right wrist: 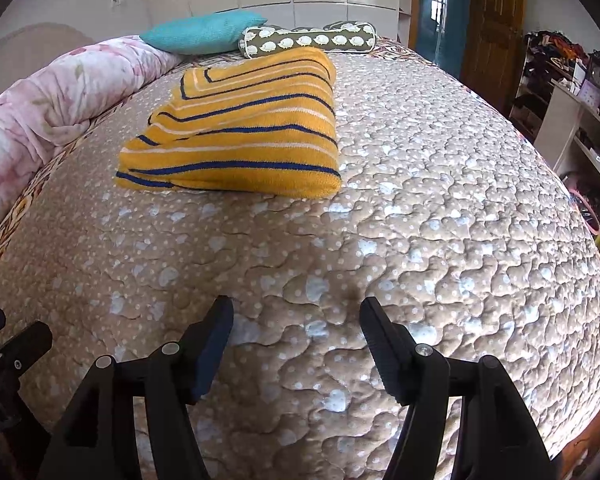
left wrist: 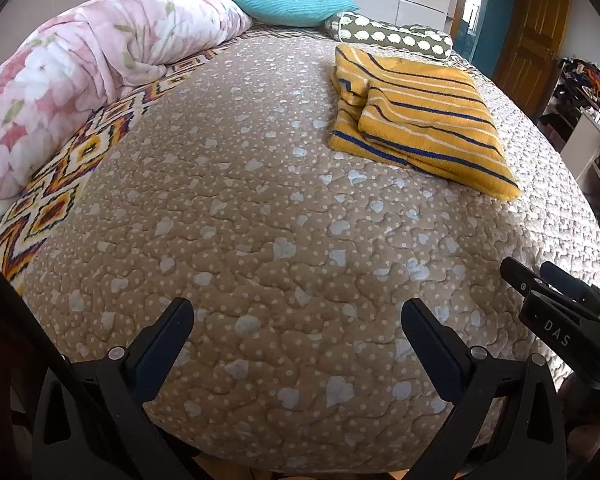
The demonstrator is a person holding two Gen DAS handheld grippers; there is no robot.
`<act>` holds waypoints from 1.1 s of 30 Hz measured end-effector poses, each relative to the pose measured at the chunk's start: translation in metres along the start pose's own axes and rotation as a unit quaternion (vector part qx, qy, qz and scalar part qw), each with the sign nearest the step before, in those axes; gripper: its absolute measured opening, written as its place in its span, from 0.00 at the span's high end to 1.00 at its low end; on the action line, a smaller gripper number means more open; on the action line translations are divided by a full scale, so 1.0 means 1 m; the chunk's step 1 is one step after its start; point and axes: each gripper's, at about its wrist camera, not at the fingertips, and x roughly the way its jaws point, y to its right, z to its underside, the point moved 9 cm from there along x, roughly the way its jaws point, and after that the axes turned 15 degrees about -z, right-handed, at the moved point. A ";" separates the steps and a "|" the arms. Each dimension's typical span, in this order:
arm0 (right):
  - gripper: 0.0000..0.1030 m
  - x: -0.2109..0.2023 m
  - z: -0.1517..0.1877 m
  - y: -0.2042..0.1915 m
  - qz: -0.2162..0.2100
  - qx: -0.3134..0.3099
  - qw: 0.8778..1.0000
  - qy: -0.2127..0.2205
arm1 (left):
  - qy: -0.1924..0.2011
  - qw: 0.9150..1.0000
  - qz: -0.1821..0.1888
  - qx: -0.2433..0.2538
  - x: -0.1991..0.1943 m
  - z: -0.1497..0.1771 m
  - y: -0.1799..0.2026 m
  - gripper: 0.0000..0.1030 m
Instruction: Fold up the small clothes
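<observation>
both tongs, left [left wrist: 298, 320] and right [right wrist: 296, 316], are spread and empty over the bed quilt [right wrist: 440, 220]. the folded yellow striped garment [right wrist: 236, 128] lies well ahead, up-left of the right tongs and up-right of the left, long axis crosswise; neither looks clearly nearer.

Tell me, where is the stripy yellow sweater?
The yellow sweater lies folded on the bed cover, just in front of the spotted bolster, upper left in the right wrist view, clear of both grippers.
</observation>
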 end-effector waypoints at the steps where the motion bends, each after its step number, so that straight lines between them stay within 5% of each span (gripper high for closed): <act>1: 0.31 0.000 0.000 0.001 0.000 -0.001 1.000 0.001 | 0.000 1.000 0.000 0.001 0.000 0.000 0.001 0.00; 33: 0.29 0.004 -0.008 -0.017 0.018 -0.052 0.998 -0.019 | -0.003 1.000 -0.011 -0.015 0.003 -0.005 -0.013 0.00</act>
